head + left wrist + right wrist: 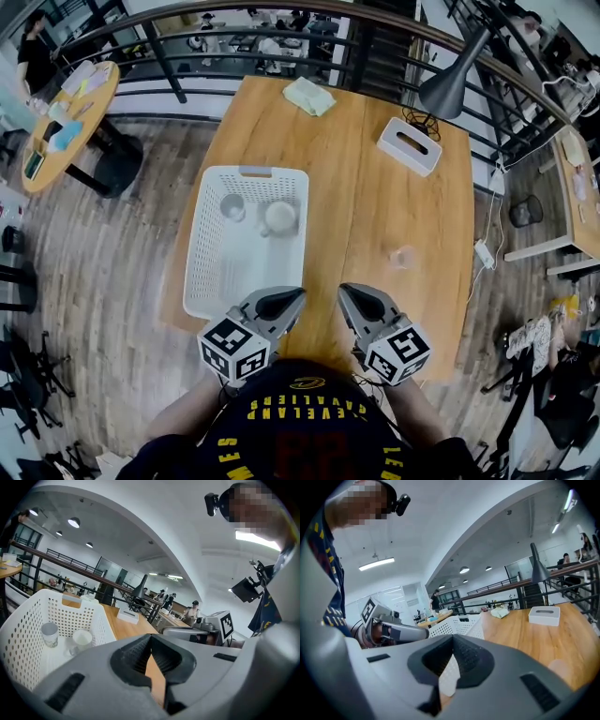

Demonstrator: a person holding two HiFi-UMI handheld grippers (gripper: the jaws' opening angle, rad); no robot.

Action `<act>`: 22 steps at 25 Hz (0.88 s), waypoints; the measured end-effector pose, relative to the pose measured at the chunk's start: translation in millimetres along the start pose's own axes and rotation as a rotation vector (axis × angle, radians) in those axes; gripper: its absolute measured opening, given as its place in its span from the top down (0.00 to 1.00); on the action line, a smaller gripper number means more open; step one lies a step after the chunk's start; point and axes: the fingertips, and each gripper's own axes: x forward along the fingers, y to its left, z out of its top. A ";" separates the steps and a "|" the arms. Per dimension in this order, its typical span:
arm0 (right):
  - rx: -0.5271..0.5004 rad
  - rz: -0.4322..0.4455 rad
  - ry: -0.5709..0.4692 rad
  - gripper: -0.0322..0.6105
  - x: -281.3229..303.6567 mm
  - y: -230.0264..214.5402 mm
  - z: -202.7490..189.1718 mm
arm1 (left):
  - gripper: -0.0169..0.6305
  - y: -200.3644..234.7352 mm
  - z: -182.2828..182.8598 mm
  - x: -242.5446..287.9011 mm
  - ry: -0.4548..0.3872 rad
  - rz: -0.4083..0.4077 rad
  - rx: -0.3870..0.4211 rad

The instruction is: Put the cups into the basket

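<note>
A glass [232,207] and a white cup [278,218] stand in the basket [208,281] on the table's [366,178] left. A clear cup [403,256] stands alone on open wood to the right. The left gripper [297,294] and right gripper [344,290], both closed and empty, hover over the near edge.

Perforated white plastic basket [246,239] on smooth wooden table [375,216].

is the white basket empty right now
No, a greyish cup and a white cup stand inside the basket near its far end.
</note>
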 end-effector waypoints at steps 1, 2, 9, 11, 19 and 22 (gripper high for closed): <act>0.001 -0.009 -0.014 0.93 -1.3 -0.6 2.6 | 0.96 -1.4 -0.7 0.5 0.003 -0.002 0.003; -0.004 -0.017 -0.027 0.93 -1.8 -0.7 6.0 | 0.96 -2.1 -0.6 0.9 0.003 -0.002 0.005; -0.041 -0.018 -0.091 0.93 -5.4 11.1 29.0 | 0.96 -11.8 0.7 1.1 -0.020 -0.001 -0.004; -0.038 -0.015 -0.110 0.93 -7.2 15.4 32.5 | 0.96 -16.8 -0.2 1.7 -0.018 -0.009 0.001; -0.026 -0.012 -0.103 0.93 -7.4 21.9 26.2 | 0.95 -25.7 -1.9 2.4 -0.022 -0.034 0.019; -0.027 -0.024 -0.092 0.93 -8.0 18.3 24.2 | 0.95 -29.9 0.1 2.9 -0.026 -0.048 0.029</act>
